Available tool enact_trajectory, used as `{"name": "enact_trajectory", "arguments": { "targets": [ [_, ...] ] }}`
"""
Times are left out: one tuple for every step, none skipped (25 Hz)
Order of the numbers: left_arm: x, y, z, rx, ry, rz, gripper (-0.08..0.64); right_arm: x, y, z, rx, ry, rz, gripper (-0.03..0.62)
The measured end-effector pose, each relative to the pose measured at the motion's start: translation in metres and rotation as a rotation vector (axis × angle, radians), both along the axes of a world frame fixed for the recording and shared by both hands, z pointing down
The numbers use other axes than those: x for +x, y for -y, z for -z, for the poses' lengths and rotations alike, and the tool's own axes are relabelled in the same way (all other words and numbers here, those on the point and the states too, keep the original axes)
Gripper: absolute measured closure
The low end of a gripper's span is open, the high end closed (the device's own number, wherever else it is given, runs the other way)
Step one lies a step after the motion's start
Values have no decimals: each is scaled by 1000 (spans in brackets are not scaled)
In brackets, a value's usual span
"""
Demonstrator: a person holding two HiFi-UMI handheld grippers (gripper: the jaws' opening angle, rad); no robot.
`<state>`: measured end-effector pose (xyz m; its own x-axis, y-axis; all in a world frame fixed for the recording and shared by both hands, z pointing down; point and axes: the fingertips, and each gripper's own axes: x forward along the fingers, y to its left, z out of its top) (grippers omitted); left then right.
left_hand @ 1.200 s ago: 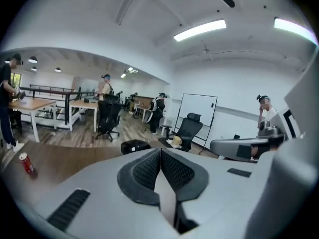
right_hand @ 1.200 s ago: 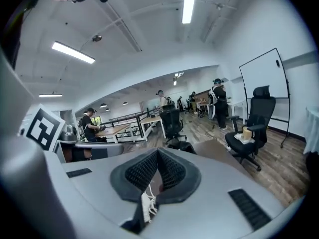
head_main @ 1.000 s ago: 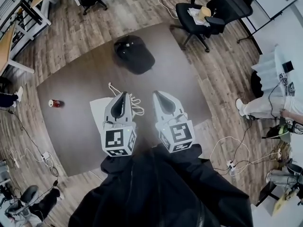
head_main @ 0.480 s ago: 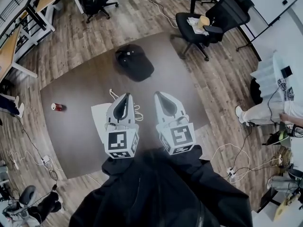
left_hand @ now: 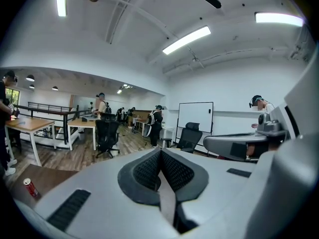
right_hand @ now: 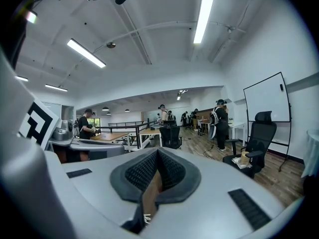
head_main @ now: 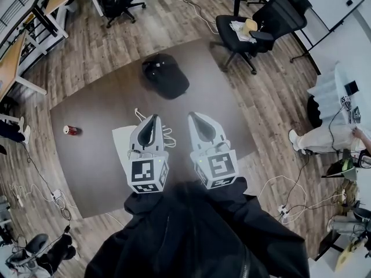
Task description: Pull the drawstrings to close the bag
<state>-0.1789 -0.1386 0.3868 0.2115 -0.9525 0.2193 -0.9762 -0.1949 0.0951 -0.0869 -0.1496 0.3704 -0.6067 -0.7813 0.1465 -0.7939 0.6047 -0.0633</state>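
A white drawstring bag (head_main: 120, 141) lies flat on the dark table (head_main: 93, 167), mostly hidden under my left gripper. Its white drawstrings (head_main: 168, 135) loop out on the table between the two grippers. My left gripper (head_main: 154, 118) hovers above the bag, jaws shut, with nothing between them. My right gripper (head_main: 192, 116) hangs beside it to the right, also shut and empty. In the left gripper view the black pads (left_hand: 172, 171) meet at the tip of the left gripper (left_hand: 160, 152). The right gripper view shows the right gripper (right_hand: 157, 152) shut the same way.
A black bag (head_main: 166, 75) sits at the table's far side. A red can (head_main: 69, 130) lies near the left edge, also seen as the can (left_hand: 31, 187). An office chair (head_main: 261, 16) stands beyond the table. Cables run on the floor at the right.
The head view has shifted a little. Both grippers stay shut and keep nearly the same place above the bag.
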Motion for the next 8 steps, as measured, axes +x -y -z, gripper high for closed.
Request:
{"name": "enact_trajectory", "arguments": {
  "targets": [
    [-1, 0, -1, -2, 0, 0, 529, -1, 0, -1, -1, 0, 0, 575],
    [-2, 0, -2, -3, 0, 0, 529, -2, 0, -1, -1, -1, 1, 575],
    [-4, -1, -2, -4, 0, 1, 529, -3, 0, -2, -1, -1, 2, 575],
    [-5, -1, -3, -5, -1, 2, 529, -5, 0, -2, 1, -2, 4, 575],
    [-6, -1, -4, -5, -1, 2, 529, -6, -1, -3, 2, -2, 6, 575],
    [-7, -1, -5, -6, -2, 3, 529, -7, -1, -4, 2, -3, 7, 575],
    [-8, -1, -6, -7, -2, 3, 529, -8, -1, -5, 2, -3, 8, 575],
    [-10, -1, -7, -8, -2, 4, 529, -10, -1, -6, 2, -4, 8, 575]
  ]
}}
